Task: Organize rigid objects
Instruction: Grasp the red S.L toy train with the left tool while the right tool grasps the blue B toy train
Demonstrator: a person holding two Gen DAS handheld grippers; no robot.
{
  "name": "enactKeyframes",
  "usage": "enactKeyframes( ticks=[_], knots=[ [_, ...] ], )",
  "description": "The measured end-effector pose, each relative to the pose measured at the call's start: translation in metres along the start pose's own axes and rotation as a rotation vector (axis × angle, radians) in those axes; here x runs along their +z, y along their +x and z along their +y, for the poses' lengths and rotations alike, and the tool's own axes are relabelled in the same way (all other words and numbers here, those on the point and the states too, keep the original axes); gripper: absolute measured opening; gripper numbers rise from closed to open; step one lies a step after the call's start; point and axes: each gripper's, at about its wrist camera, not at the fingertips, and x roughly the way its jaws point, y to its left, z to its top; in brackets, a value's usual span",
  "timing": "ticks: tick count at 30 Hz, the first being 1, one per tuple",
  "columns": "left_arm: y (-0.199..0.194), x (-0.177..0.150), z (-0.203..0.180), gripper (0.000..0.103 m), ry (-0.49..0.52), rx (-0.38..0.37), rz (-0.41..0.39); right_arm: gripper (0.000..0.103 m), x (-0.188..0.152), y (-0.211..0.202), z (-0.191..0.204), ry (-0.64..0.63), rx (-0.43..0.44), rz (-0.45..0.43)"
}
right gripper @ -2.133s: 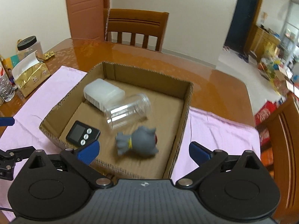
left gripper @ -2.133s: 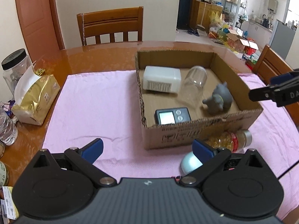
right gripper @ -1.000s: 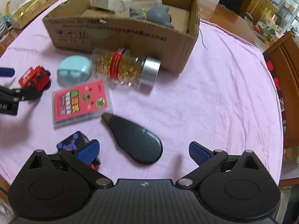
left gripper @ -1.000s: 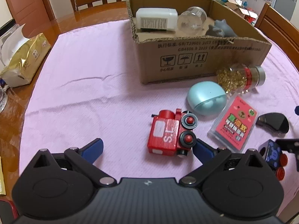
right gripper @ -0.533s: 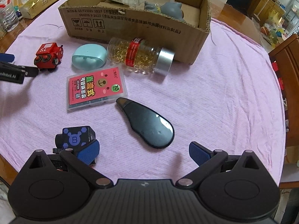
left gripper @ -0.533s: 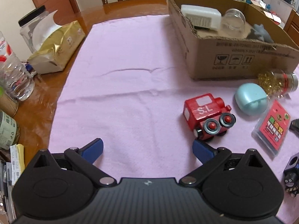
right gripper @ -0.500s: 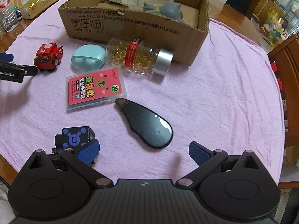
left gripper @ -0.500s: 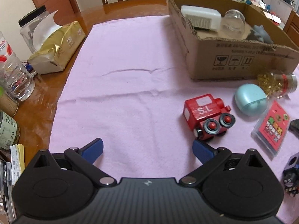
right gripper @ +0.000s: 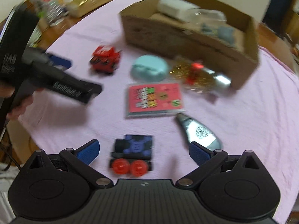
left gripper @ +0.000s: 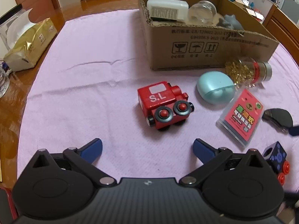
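A red toy train marked "S.L" stands on the pink cloth just ahead of my open left gripper. Right of it lie a teal oval case, a pink card pack, a jar of gold capsules and a black oval case. The cardboard box behind holds a white container, a clear jar and a grey figure. In the blurred right wrist view, a black-and-blue toy train sits between the fingers of my open right gripper, untouched.
A gold foil bag and a plastic bottle sit on the wooden table at the left, off the cloth. Wooden chairs stand behind the table and at the right. A hand holds the left gripper's body at the left of the right wrist view.
The left gripper has moved forward, bringing the red train closer and more central. The right gripper has swung left, so the black-and-blue train now lies between its fingers.
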Motion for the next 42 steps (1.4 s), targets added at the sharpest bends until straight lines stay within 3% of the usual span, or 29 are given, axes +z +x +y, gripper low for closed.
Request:
enactKeyframes(
  ticks=[7,10,17,28,33,37,39,42],
  knots=[
    [0.003,0.007,-0.004,0.102,-0.008,-0.002,0.001,0.103,-0.010,0.023,0.005,-0.028,-0.011,0.055],
    [0.003,0.011,-0.009,0.102,-0.014,-0.015,-0.028,0.103,-0.015,0.025,0.013,-0.090,-0.032,0.052],
    [0.013,0.025,-0.018,0.102,-0.020,0.011,-0.047,0.103,-0.016,0.024,0.012,-0.079,-0.033,0.048],
    [0.013,0.023,0.009,0.102,-0.092,0.075,-0.042,0.103,-0.021,0.021,0.013,-0.076,-0.034,0.019],
    [0.008,0.024,0.000,0.083,-0.063,0.061,-0.074,0.103,-0.020,0.022,0.013,-0.076,-0.034,0.018],
    [0.008,0.029,-0.005,0.073,-0.059,0.052,-0.094,0.103,-0.020,0.021,0.012,-0.075,-0.034,0.016],
    [0.008,0.030,-0.006,0.063,-0.062,0.039,-0.100,0.103,-0.021,0.021,0.013,-0.075,-0.034,0.013],
    [0.008,0.031,-0.009,0.061,-0.045,0.036,-0.106,0.103,-0.022,0.021,0.013,-0.071,-0.036,0.008]
  ],
)
